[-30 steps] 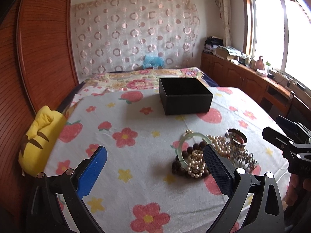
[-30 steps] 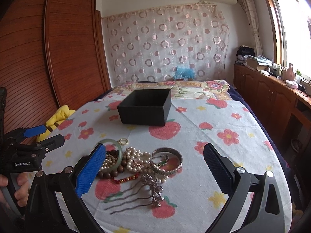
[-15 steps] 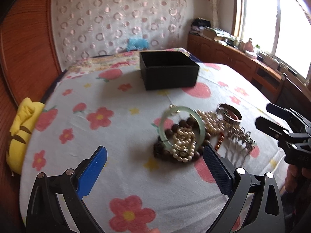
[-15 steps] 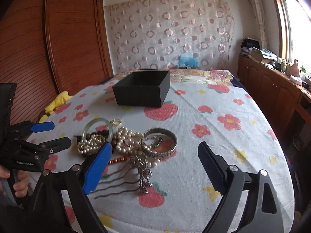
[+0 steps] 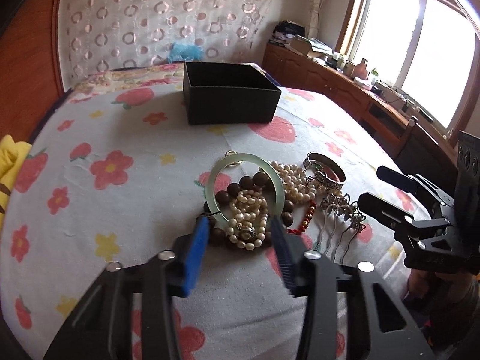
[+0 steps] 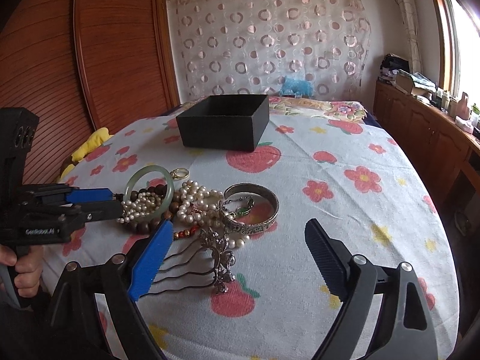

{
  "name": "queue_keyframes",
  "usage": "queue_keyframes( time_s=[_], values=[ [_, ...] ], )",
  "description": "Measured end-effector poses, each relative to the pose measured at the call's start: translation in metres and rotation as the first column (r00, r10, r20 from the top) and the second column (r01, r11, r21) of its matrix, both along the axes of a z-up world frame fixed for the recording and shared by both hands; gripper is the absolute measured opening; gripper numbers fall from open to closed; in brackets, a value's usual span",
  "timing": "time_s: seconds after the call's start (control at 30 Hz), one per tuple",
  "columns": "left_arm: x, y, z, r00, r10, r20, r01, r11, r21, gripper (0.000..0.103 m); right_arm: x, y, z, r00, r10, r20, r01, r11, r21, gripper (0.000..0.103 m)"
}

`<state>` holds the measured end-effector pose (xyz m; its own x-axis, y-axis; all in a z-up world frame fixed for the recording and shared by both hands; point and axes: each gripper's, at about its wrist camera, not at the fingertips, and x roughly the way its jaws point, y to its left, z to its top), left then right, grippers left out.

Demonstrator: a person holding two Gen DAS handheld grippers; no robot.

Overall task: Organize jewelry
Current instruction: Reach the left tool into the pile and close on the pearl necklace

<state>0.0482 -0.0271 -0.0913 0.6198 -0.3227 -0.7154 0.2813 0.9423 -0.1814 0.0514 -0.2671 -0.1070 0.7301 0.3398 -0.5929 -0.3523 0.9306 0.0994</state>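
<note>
A heap of jewelry lies on the flowered bedspread: a pale green jade bangle (image 5: 216, 168) (image 6: 150, 168), a pearl bracelet (image 5: 246, 225) (image 6: 141, 207), dark wooden beads (image 5: 240, 183), a silver bangle (image 5: 330, 180) (image 6: 255, 228) and a metal hair comb (image 5: 339, 210) (image 6: 222, 258). Behind them stands an open black box (image 5: 231, 108) (image 6: 222, 129). My left gripper (image 5: 240, 222) (image 6: 118, 202) is low at the heap, its jaws closing with the pearl bracelet between them, and the pads do not visibly press on it. My right gripper (image 6: 240, 225) (image 5: 372, 186) hovers open above the comb and silver bangle.
A yellow plush toy (image 5: 9, 162) (image 6: 90, 144) lies at the bed's left edge by the wooden wardrobe (image 6: 90, 60). A cluttered wooden sideboard (image 5: 345, 81) runs under the window on the right. The bedspread (image 6: 360, 210) drops off at the near edge.
My left gripper has come down and tipped toward the heap, and its jaws have narrowed from wide around the pearls. The right gripper sank slightly and narrowed a little.
</note>
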Motion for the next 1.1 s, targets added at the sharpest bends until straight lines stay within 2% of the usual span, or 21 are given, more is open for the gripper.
queue_keyframes(
  time_s=[0.23,0.47,0.57,0.83,1.0,1.1],
  values=[
    [0.007,0.003,-0.004,1.0,0.006,-0.02,-0.006,1.0,-0.031,0.015,0.001,0.001,-0.002,1.0,0.005,-0.011,-0.005,1.0,0.003,0.091],
    [0.0,0.004,0.003,1.0,0.005,0.019,-0.005,1.0,-0.014,0.015,0.001,0.002,-0.002,1.0,0.008,-0.011,-0.008,1.0,0.004,0.091],
    [-0.003,0.009,0.014,0.998,0.012,0.055,-0.011,1.0,-0.012,0.0,0.001,0.002,-0.002,1.0,0.008,-0.011,-0.008,1.0,0.002,0.091],
    [-0.005,0.014,0.04,0.994,0.007,0.111,-0.006,1.0,-0.017,0.0,0.001,0.001,-0.002,1.0,0.007,-0.011,-0.007,1.0,0.002,0.091],
    [-0.005,0.006,0.022,0.998,-0.033,0.049,0.031,0.998,0.053,0.0,0.001,0.001,-0.002,1.0,0.008,-0.01,-0.008,1.0,0.004,0.091],
    [-0.004,0.004,0.01,0.999,-0.045,0.016,0.043,0.997,0.071,0.0,0.001,0.002,-0.002,1.0,0.007,-0.011,-0.007,1.0,0.005,0.091]
  ],
)
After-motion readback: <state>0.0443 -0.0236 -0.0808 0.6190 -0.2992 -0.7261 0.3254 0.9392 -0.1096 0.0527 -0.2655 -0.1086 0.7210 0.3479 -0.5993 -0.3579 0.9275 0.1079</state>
